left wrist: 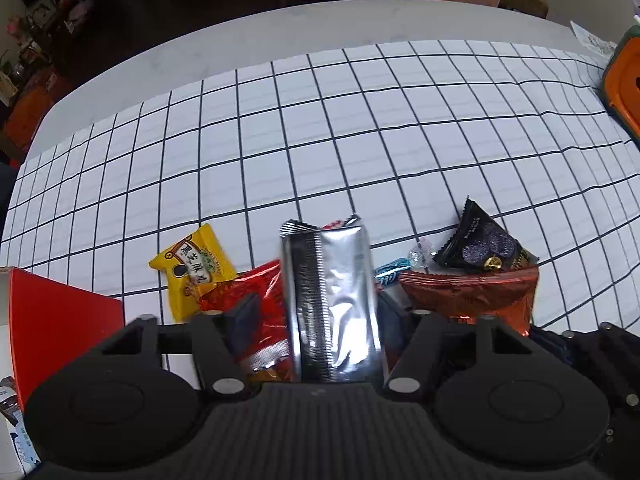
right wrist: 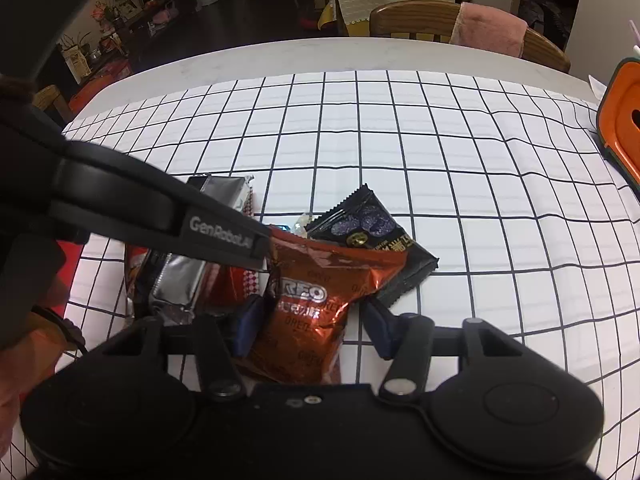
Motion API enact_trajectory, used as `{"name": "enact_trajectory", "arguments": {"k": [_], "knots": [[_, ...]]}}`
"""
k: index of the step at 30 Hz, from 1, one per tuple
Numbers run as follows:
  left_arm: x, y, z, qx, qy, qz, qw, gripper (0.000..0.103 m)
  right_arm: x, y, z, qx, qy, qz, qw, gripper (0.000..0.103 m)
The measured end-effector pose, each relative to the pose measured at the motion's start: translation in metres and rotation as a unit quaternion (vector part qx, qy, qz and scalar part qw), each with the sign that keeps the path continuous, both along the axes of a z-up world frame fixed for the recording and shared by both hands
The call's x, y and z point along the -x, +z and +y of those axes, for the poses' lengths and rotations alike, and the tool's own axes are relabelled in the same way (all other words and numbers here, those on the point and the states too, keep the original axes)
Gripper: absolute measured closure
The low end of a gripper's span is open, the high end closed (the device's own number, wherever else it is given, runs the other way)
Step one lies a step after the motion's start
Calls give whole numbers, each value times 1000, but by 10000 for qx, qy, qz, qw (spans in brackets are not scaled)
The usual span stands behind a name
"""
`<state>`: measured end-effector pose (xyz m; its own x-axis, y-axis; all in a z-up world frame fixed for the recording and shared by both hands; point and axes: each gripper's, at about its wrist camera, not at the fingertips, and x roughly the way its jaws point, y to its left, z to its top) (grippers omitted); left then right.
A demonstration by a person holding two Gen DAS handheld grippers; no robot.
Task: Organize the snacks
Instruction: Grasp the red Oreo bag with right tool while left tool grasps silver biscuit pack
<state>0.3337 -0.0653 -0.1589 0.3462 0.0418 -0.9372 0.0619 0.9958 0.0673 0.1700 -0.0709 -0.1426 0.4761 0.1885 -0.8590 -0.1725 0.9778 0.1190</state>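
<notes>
Silver foil snack packet (left wrist: 332, 304): light, crinkly, slippery; left hand-held gripper (left wrist: 316, 312) pads flank it mid-body, grip unconfirmed.
Copper-red foil Oreo packet (right wrist: 308, 312): soft, crushable; right hand-held gripper (right wrist: 316, 320) not yet clamped.

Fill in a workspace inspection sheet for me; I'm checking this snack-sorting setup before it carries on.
Surface: white grid-lined cloth over a pale table.
Job's things: silver foil packet, orange-brown Oreo foil packet, black plastic packet, yellow plastic packet and red plastic packet, piled together.
Clutter: orange box with green rim at the right edge; red cardboard box on the left.
Grippers: left gripper fingers straddle the silver packet, with a gap showing; right gripper fingers straddle the Oreo packet, one clear of it.
Cables: nothing seen.
Surroundings: wooden chair draped with pink cloth; dim room.
</notes>
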Motion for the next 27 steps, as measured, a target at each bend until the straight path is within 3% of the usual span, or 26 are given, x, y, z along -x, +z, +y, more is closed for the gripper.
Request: {"name": "enact_trajectory", "arguments": {"k": [2,12,19,27], "knots": [[1,0,2,37,-35,-44,10000,61,-1,0,1,-31,11,-5,10000,59],[32,5,25,315,8,-122,9994,61,12,4,-11,-228,-31,-84,9997,68],[65,12,43,489,64,-171,9986,61,29,17,-24,-361,-102,-180,9991,70],[117,40,71,726,5,-218,9971,61,59,42,-37,-550,-185,-283,9979,70]]}}
